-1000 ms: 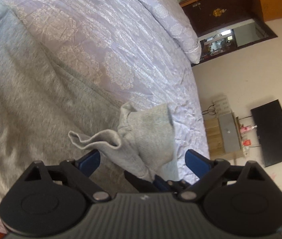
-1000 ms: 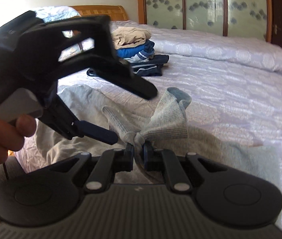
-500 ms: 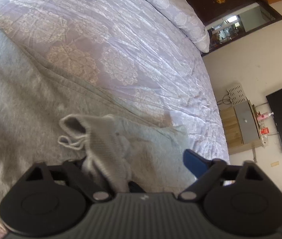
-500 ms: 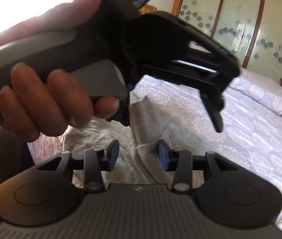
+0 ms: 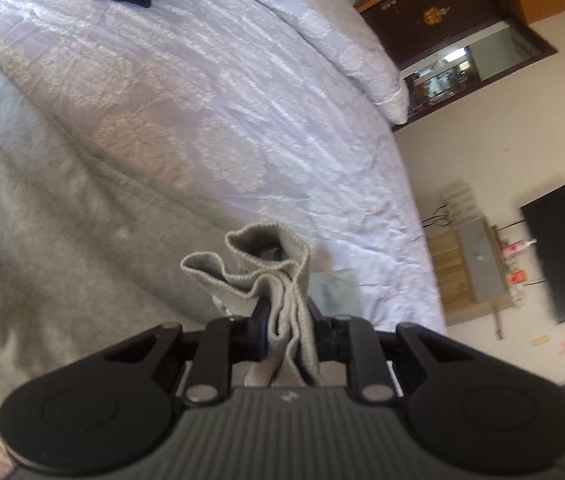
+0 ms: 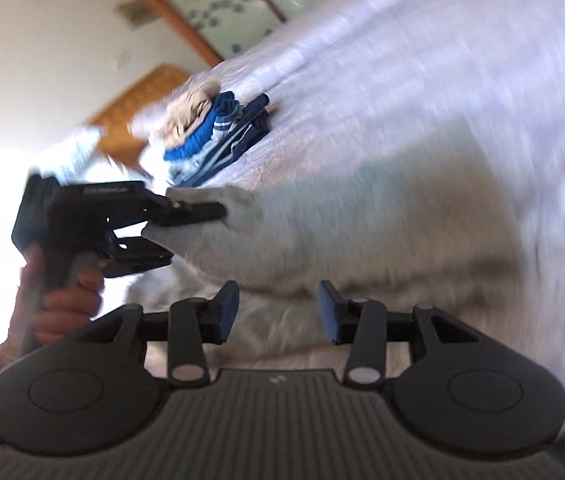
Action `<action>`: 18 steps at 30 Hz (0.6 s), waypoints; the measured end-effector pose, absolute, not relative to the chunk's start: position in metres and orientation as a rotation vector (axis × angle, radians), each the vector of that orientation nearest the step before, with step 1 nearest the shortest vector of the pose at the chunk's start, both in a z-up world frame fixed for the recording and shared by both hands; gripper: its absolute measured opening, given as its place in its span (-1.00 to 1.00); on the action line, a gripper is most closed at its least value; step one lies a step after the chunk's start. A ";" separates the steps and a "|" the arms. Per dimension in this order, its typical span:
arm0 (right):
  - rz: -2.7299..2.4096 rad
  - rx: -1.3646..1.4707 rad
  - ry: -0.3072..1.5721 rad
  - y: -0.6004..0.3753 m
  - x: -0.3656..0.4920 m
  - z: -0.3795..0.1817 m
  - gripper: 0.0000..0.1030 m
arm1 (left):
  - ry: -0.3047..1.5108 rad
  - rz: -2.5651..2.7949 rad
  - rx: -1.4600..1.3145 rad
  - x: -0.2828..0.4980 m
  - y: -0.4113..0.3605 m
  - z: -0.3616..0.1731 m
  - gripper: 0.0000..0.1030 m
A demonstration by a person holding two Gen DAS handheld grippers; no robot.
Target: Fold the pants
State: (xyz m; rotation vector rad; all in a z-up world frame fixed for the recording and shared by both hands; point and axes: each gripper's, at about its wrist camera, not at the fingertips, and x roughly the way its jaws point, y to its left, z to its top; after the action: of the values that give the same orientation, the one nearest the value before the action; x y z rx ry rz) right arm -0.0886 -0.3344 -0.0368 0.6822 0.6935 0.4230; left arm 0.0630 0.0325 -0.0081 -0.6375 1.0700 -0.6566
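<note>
Holding the ribbed cuffs (image 5: pixel 266 268) of the grey pants (image 5: pixel 42 240), the left gripper (image 5: pixel 288 330) was closing, its pads already pinching the bunched knit between them. Right gripper (image 6: pixel 278 312): jaws parted and opening a little further, nothing between them, carried in blur above the garment.

Item, pants: grey knit, spread across the near side of the bed (image 5: pixel 242 120), one end lifted off the cover by the left gripper. Handling, as judged: light, soft, limp throughout; will sag and drape from any single hold; not slippery, not fragile. Ribbed cuffs thicker than the legs, so a firm place to pinch. Second hold best taken at the far end or on an outer fold line, with both layers caught together so that they do not slide apart.

Surroundings:
- Lilac patterned bedcover (image 5: pixel 282 184), wrinkled, lying under the pants.
- Stack of folded clothes (image 6: pixel 210 136) in tan, blue and navy, further up the bed, well apart from the pants.
- Wooden cabinet (image 5: pixel 466 276) and dark screen (image 5: pixel 558 256) against the wall past the foot of the bed.
- Person's hand (image 6: pixel 58 304) round the left gripper's handle.

Obstructions: none on the fabric itself; the left gripper stood in the right gripper's view, near its likely path.
</note>
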 end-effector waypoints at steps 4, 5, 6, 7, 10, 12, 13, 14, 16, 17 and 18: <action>0.437 0.945 0.716 -0.351 -0.097 -0.057 -0.05 | 1.053 -0.733 -0.730 0.065 0.026 0.009 -0.68; 0.441 0.993 0.715 -0.353 -0.096 -0.059 0.02 | 1.048 -0.755 -0.746 0.065 0.021 0.016 -0.68; 0.451 1.051 0.712 -0.354 -0.093 -0.063 0.11 | 1.043 -0.773 -0.755 0.066 0.018 0.021 -0.68; 0.461 1.101 0.708 -0.356 -0.089 -0.064 0.16 | 1.038 -0.790 -0.759 0.066 0.013 0.027 -0.68; 0.472 1.228 0.684 -0.364 -0.084 -0.066 0.39 | 1.013 -0.842 -0.752 0.067 -0.004 0.045 -0.68; 0.444 1.305 0.661 -0.372 -0.084 -0.069 0.41 | 0.997 -0.866 -0.742 0.066 -0.014 0.054 -0.68; 0.425 1.352 0.634 -0.378 -0.086 -0.069 0.41 | 0.990 -0.877 -0.737 0.065 -0.018 0.059 -0.68; 0.402 1.400 0.607 -0.384 -0.089 -0.070 0.41 | 0.984 -0.885 -0.734 0.066 -0.022 0.062 -0.68; 0.379 1.479 0.532 -0.399 -0.100 -0.072 0.41 | 0.977 -0.893 -0.730 0.066 -0.027 0.065 -0.68; 0.365 1.507 0.494 -0.408 -0.108 -0.072 0.41 | 0.975 -0.897 -0.729 0.066 -0.029 0.066 -0.68; 0.346 1.527 0.462 -0.416 -0.116 -0.072 0.41 | 0.977 -0.900 -0.726 0.066 -0.030 0.064 -0.68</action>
State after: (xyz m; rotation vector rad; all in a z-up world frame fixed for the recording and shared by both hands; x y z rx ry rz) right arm -0.1157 -0.4155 -0.0719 1.5273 0.4621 0.3463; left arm 0.0659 -0.0301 0.0643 -0.7258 0.9767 -0.9002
